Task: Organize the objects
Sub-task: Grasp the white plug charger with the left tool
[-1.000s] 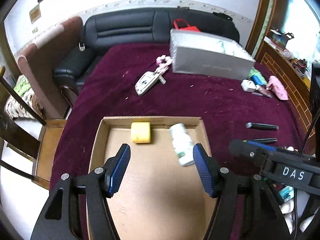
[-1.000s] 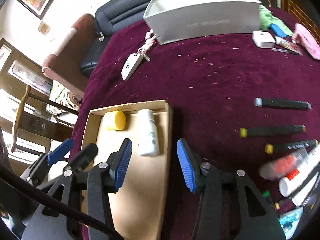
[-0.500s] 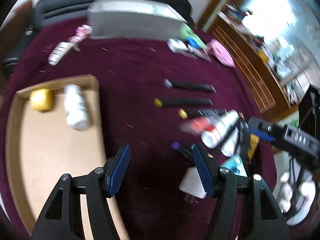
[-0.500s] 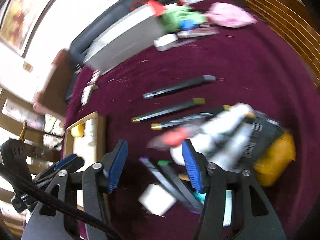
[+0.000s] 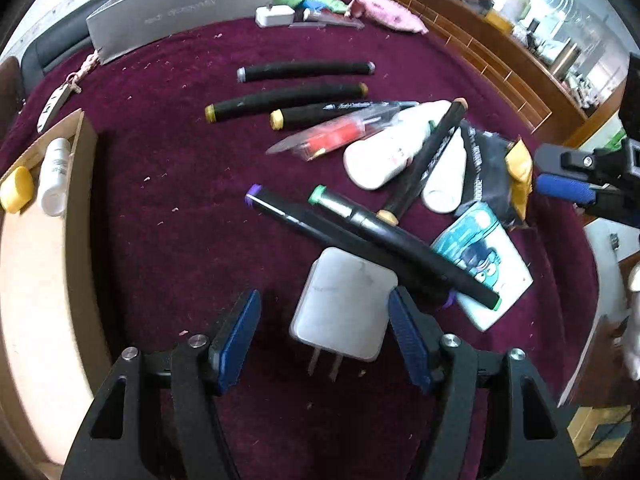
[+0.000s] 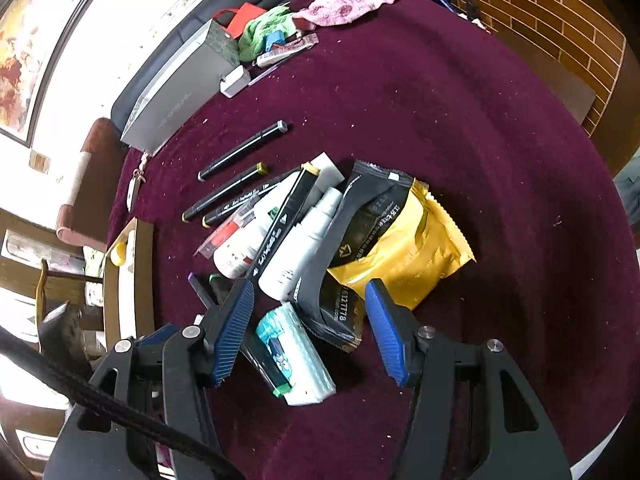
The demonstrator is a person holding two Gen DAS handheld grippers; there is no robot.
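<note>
A pile of objects lies on the maroon cloth: black markers (image 5: 304, 71), white bottles (image 5: 394, 148), a black and yellow pouch (image 6: 400, 240), a teal tissue pack (image 5: 482, 268) and a white charger plug (image 5: 344, 304). My left gripper (image 5: 324, 336) is open, with the charger plug between its fingers. My right gripper (image 6: 310, 328) is open above the tissue pack (image 6: 294, 352) and the pouch's black end. A cardboard tray (image 5: 36, 280) at the left holds a white bottle (image 5: 54, 178) and a yellow block (image 5: 16, 190).
A grey box (image 5: 180, 4) stands at the back of the table, with a white adapter (image 5: 274, 16), green and pink cloths (image 5: 388, 12) beside it. A key fob (image 5: 54, 104) lies at the left. A wooden shelf (image 5: 500, 52) runs along the right.
Both grippers have swung right from over the cardboard tray to the pile of objects. The left now frames the charger plug, the right the tissue pack. Both stay open.
</note>
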